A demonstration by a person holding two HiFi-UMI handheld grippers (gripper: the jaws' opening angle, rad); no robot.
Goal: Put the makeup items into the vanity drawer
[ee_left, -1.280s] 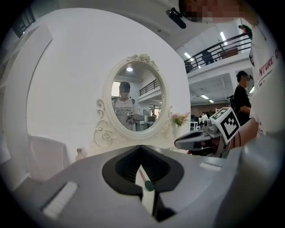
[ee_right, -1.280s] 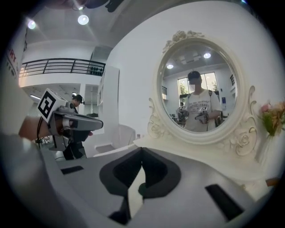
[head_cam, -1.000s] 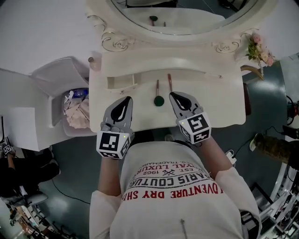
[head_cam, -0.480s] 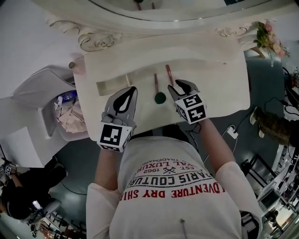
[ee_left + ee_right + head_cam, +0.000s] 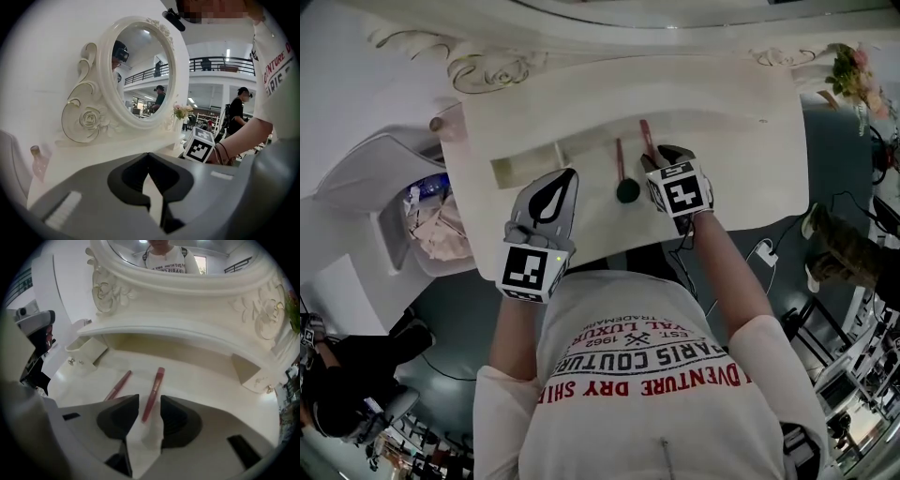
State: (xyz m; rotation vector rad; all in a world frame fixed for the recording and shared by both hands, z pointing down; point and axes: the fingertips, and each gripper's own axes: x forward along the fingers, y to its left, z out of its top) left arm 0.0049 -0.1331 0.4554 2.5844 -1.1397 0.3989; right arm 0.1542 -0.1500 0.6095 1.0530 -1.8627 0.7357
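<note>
Makeup brush (image 5: 624,178) and pink stick (image 5: 154,383) both lie on the table (image 5: 741,159), so nothing seems stored yet. The right gripper (image 5: 150,409) is opening, its jaws on either side of the stick's near end without pressing it. The left gripper (image 5: 149,157) is closed and empty. The small drawer (image 5: 525,167) stands open at the left.

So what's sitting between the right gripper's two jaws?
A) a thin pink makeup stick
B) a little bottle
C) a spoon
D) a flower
A: the right gripper view shows the pink makeup stick lying on the vanity top, its near end between the jaws of the right gripper, which are opening and not pressing on it.
</note>
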